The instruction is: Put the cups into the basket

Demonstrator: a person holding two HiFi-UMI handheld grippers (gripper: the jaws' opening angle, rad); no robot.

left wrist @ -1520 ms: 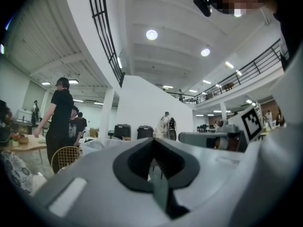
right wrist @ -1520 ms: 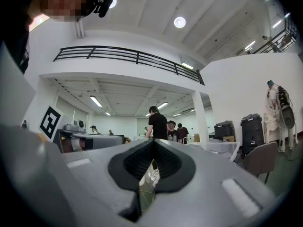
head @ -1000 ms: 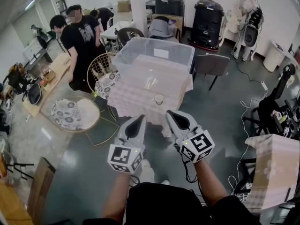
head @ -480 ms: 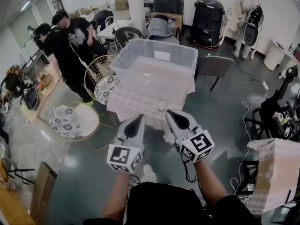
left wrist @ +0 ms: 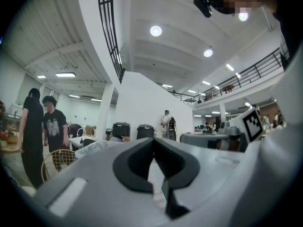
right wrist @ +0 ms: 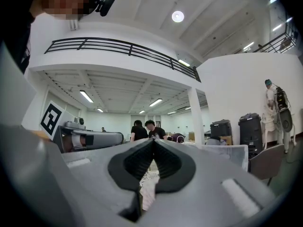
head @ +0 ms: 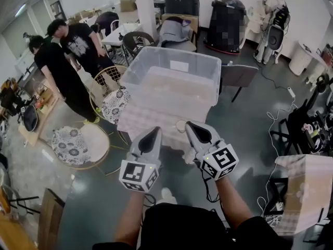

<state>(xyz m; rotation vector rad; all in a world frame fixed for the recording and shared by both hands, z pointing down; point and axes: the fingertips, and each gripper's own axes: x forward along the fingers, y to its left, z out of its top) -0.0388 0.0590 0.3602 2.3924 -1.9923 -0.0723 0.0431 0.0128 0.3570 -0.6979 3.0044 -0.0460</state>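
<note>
Jaws closed tight, nothing in them, on my left gripper (head: pixel 154 133) and right gripper (head: pixel 191 127), both level, near the cup (head: pixel 179 124) and bin (head: pixel 171 72).

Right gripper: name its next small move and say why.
Probably open the jaws of the right gripper: they are shut on nothing, and the cup stands on the table's near edge just ahead of it, in front of the basket, not in it.

The basket's (head: pixel 137 69) white label (head: pixel 179 65) cannot be read.
</note>
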